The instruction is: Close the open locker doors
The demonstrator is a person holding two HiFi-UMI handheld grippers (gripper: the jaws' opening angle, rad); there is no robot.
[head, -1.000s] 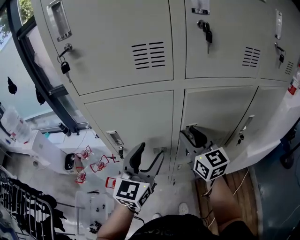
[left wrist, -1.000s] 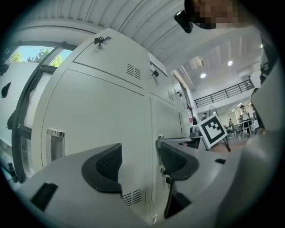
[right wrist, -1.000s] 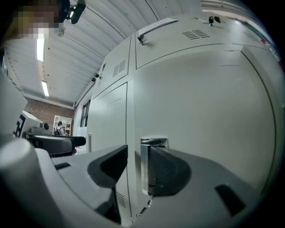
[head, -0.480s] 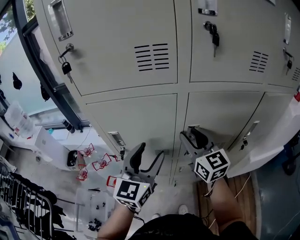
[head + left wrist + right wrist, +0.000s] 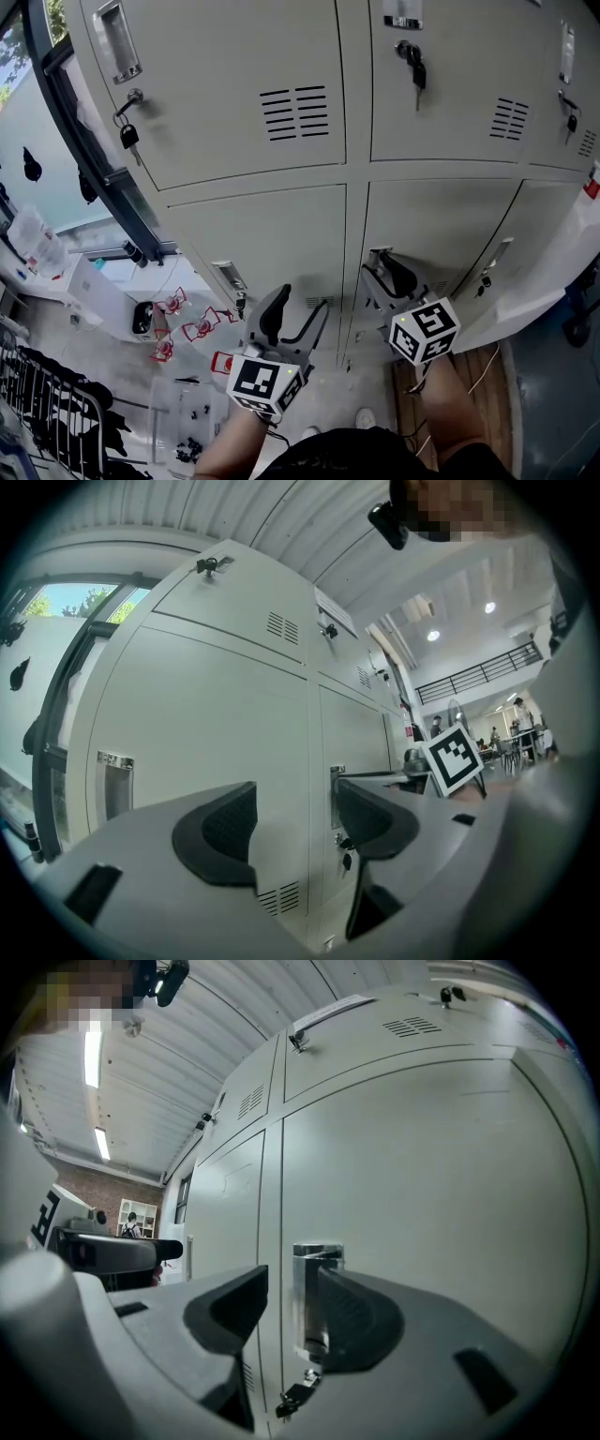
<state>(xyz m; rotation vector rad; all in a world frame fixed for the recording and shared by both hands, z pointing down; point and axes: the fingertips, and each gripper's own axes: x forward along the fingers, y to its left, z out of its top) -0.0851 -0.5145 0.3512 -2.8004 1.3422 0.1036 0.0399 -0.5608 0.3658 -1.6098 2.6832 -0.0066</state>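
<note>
Six locker doors point(image 5: 234, 84) in sight, three over three. Five look flush shut. The lower right door point(image 5: 530, 225) seems to stand ajar, so it is likely the one left.

Right gripper point(image 5: 386, 267) faces the lower middle door point(image 5: 441, 220), jaws apart, with its handle point(image 5: 317, 1269) between them, unpinched.

Left gripper point(image 5: 302, 305) is before the lower left door point(image 5: 272, 234), jaws wide, empty.

Three upper locks carry keys point(image 5: 128, 134).
</note>
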